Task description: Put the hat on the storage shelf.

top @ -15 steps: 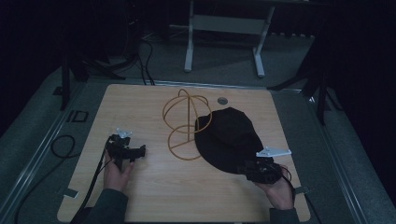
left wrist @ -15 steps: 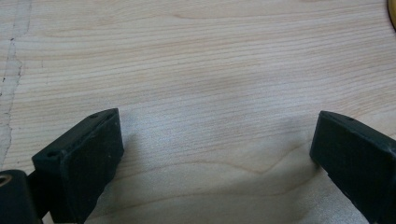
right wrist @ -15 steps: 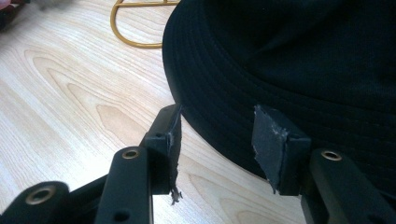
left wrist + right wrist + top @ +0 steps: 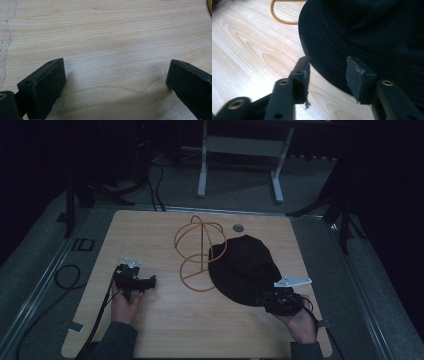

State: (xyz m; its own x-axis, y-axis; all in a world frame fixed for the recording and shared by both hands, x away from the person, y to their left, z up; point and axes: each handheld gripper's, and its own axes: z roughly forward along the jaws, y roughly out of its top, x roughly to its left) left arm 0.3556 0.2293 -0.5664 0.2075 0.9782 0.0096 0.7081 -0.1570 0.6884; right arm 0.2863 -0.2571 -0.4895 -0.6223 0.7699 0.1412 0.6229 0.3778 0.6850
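Your right gripper (image 4: 328, 72) has its 2 jaws half-open astride the black hat's brim (image 4: 324, 60), so a shallow bite could let the fabric slip free as you close.

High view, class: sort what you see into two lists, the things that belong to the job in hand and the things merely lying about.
Belongs to the job:
- black hat, its brim between the right gripper's jaws, which have just been closing
- wire hat stand beside the hat

Just lying about:
- left gripper, open over bare table
- round grommet
- white frame on the floor
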